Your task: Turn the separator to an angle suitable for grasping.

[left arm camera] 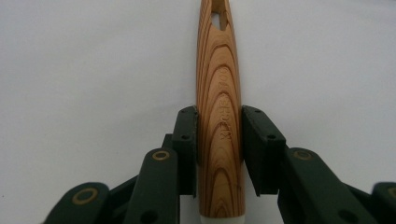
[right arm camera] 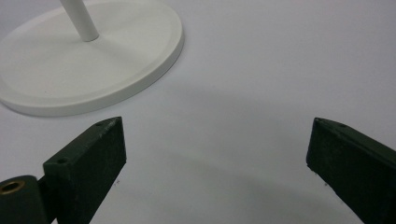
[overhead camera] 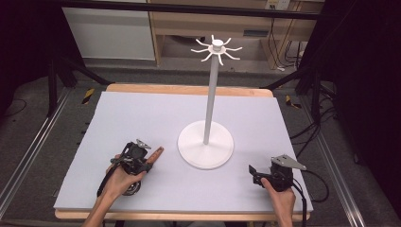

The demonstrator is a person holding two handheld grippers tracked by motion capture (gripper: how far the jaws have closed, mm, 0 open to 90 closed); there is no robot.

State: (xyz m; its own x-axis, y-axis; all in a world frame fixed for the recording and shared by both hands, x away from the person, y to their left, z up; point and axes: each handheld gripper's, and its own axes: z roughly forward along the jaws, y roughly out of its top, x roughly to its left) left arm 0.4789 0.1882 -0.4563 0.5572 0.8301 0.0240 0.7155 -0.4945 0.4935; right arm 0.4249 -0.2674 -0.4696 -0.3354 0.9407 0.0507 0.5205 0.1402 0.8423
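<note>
A wooden utensil handle (left arm camera: 218, 70) with a slot hole near its far end runs straight out between my left gripper's jaws; a white part shows at its near end. My left gripper (left arm camera: 218, 116) is shut on this handle low over the table's front left, and in the high view the handle (overhead camera: 157, 152) points from the gripper (overhead camera: 149, 163) toward the stand. A white stand (overhead camera: 211, 94) with a round base (overhead camera: 205, 146) and a ring of hooks (overhead camera: 216, 48) on top rises at the table's centre. My right gripper (overhead camera: 254, 172) is open and holds nothing at the front right, its jaws (right arm camera: 217, 126) facing the base (right arm camera: 93, 60).
A pale lilac mat (overhead camera: 142, 118) covers the wooden table. Black frame posts (overhead camera: 52, 80) stand to either side, cables (overhead camera: 312, 127) lie on the floor to the right, and wooden furniture (overhead camera: 213, 23) stands behind.
</note>
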